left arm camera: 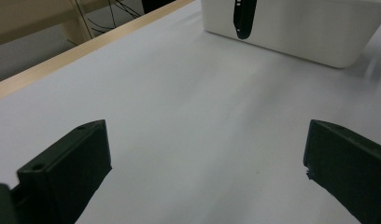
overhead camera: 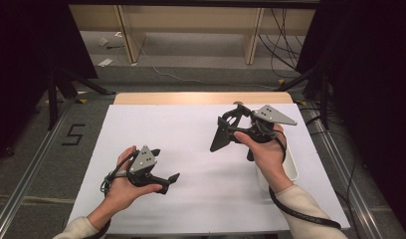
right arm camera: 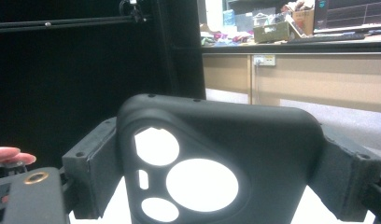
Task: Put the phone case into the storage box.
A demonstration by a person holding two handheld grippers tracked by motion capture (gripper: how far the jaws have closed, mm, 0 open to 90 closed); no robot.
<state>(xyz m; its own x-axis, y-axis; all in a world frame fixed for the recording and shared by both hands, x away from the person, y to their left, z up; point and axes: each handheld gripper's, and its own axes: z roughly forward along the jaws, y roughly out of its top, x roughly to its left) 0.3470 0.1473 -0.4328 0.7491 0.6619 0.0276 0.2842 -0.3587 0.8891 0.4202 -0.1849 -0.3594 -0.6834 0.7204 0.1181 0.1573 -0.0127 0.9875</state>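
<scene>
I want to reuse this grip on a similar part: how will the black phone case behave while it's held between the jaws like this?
The black phone case is a thin shell with large camera cut-outs, so it probably flexes if squeezed hard. It looks light for its size. Its matte surface seems unlikely to slip where the right hand-held gripper clamps its two edges.

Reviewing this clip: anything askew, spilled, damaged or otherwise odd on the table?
Nothing stands out. The right gripper holds a black phone case between its jaws above the white table, and the case looks intact. The left gripper is open and holds nothing. The white bin stands upright at the table's right side.
</scene>
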